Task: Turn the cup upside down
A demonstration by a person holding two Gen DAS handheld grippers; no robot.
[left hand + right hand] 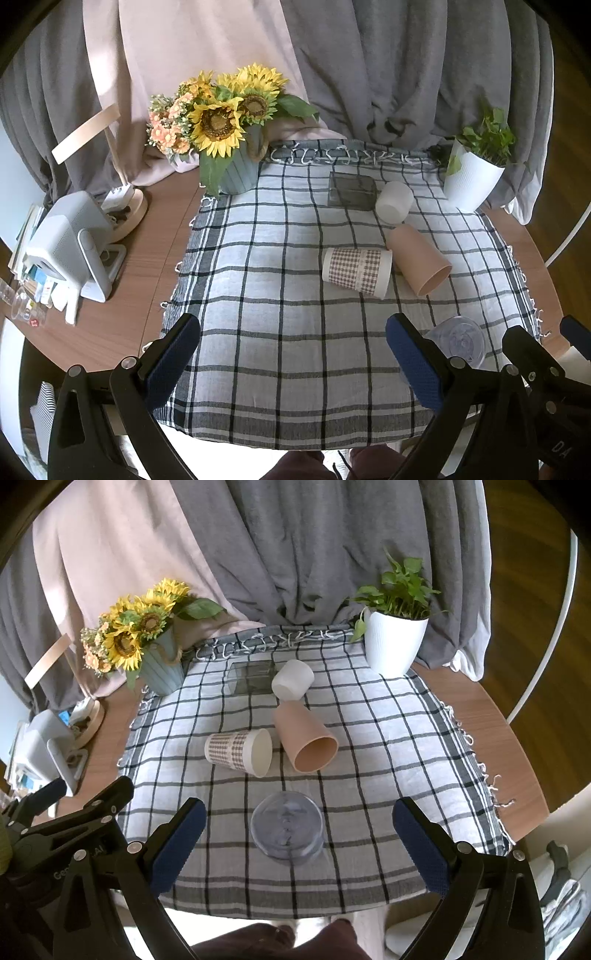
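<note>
Checked cloth (369, 738), grey, white and black, covers most of a round wooden table (476, 709).

Cups, five on the cloth:
- Clear cup (287, 827), upside down, base upward, nearest the front edge; in the right view it sits between the right gripper's fingers but beyond their tips, untouched. In the left view it shows as a clear disc (460, 341) just right of that gripper's right finger.
- Gingham cup (240, 751), on its side, mouth to the right, mid-cloth (356, 270).
- Pink cup (304, 738), on its side, mouth toward the camera, just beside the gingham cup; whether they touch cannot be told (419, 258).
- White cup (293, 679), behind the pink cup, at its base end (394, 202).
- Smoky clear cup (251, 677), on its side, left of the white cup (351, 192).

Grippers:
- Left gripper (291, 365): blue-padded fingers spread wide, nothing between them, low over the front of the cloth.
- Right gripper (299, 845): fingers spread wide, holding nothing.

Other items:
- Sunflowers (225, 118) in a blue ribbed pot, rear left corner.
- Green plant (397, 627) in a white ribbed pot, rear right.
- Grey and pink curtains (295, 554) behind the table.
- White device (70, 243) on the table's left side.
</note>
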